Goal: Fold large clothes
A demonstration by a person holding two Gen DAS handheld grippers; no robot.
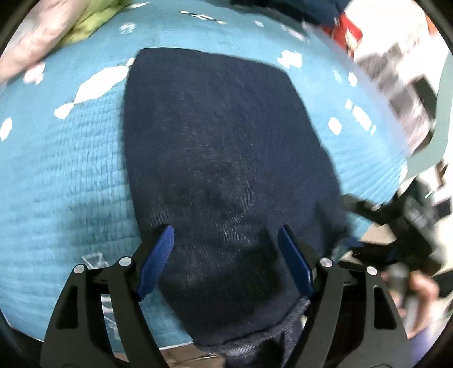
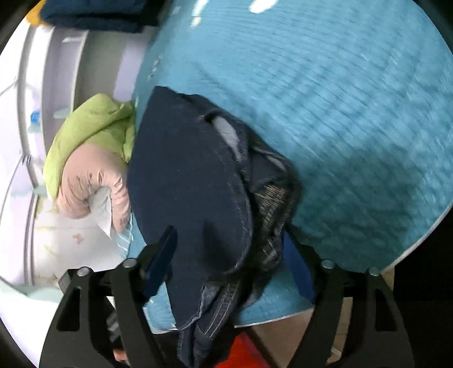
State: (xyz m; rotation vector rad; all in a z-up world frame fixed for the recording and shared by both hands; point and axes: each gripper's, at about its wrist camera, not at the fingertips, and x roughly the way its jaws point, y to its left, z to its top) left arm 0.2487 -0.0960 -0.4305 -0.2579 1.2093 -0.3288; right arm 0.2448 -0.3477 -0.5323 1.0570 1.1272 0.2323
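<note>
lying folded: navy jeans

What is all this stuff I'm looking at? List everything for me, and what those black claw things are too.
folded jeans: one, dark navy denim, lying on the bed cover with one end hanging over the near edge
bed cover: one, teal quilted with white shapes, under the jeans
green cloth: one, lime, bunched beside the bed
pink cloth: one, pale pink, bunched against the green one
folded dark blue pile: one, far corner, blurred
left hand-held gripper: one, black with blue pads, open, over the jeans
right hand-held gripper: one, black with blue pads, open, astride the jeans' end
</note>
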